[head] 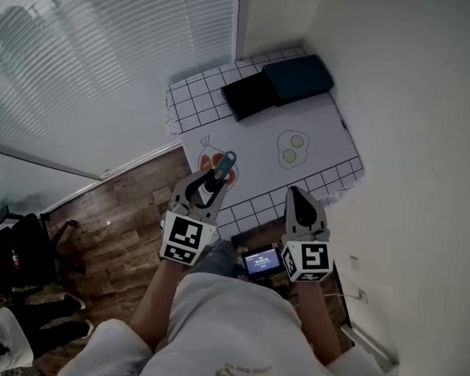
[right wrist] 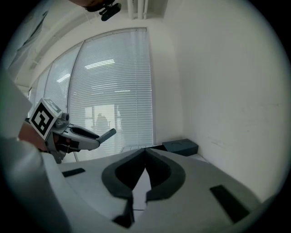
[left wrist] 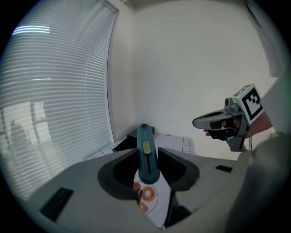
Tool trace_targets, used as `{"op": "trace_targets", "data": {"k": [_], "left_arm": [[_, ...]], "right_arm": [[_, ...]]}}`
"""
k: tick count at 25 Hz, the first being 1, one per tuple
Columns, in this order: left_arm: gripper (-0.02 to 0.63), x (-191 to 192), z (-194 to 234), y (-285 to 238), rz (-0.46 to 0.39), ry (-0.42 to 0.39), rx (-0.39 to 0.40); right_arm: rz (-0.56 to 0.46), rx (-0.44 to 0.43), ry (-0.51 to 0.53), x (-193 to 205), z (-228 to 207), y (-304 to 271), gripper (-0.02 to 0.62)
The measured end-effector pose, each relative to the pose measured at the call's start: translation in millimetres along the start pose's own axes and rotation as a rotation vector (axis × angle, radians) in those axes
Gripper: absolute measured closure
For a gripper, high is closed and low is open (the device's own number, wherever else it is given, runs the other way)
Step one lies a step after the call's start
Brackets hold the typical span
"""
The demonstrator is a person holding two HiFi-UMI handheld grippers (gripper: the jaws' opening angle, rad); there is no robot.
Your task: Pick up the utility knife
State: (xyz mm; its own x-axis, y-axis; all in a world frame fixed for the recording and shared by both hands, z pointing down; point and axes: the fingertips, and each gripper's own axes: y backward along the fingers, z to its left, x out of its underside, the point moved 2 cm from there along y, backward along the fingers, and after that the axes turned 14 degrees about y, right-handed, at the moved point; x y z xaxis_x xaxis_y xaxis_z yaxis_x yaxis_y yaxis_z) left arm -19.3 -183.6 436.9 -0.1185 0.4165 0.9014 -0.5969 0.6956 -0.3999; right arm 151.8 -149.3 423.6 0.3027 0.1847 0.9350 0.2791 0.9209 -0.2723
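I cannot see a blade on the utility knife (left wrist: 148, 152), and where my left gripper (head: 207, 188) clamps it, the jaws cover its sides. That gripper is clenched on the knife's lower half, holding it off the table over the near part of the cloth (head: 322, 129), with the rounded far end poking out past the jaws. My right gripper (head: 298, 197) is empty, its dark pads pressed tip to tip. In the head view the two marker cubes hide my hands, and the left gripper covers part of the doughnut drawing (head: 211, 153) on the cloth. The knife is one smooth teal plastic body with a pale oval slider on its face. The cloth is white, with a black grid along its edges and a fried-egg drawing (head: 290, 148) showing two yolks. At the far end lie two flat boxes, touching: a black one (head: 250, 95) and a dark teal one (head: 299, 78). Slatted blinds (head: 108, 56) fill the left, above a wood-plank floor (head: 130, 209). A small lit screen (head: 261, 262) sits between my arms (its print too small to read).
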Motion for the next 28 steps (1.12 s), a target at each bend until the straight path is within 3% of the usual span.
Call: {"op": "trace_targets", "data": {"k": [6, 10, 14, 28], "left_arm": [[0.463, -25.7, -10.4, 19.2, -0.070, -0.002, -0.008], [0.463, -44.3, -13.8, 31.1, -0.128, 0.040, 0.012], [0.463, -62.9, -16.1, 40.5, -0.175, 0.014, 0.017], [0.463, -72.2, -16.4, 46.3, -0.207, 0.000, 0.018]], "right_arm": [[-0.062, 0.011, 0.000, -23.6, -5.1, 7.5, 0.589], [-0.096, 0.026, -0.006, -36.0, -5.6, 10.6, 0.589], [-0.111, 0.030, 0.001, -44.1, -5.1, 10.4, 0.589], [-0.119, 0.045, 0.008, -50.0, -10.1, 9.0, 0.589]]}}
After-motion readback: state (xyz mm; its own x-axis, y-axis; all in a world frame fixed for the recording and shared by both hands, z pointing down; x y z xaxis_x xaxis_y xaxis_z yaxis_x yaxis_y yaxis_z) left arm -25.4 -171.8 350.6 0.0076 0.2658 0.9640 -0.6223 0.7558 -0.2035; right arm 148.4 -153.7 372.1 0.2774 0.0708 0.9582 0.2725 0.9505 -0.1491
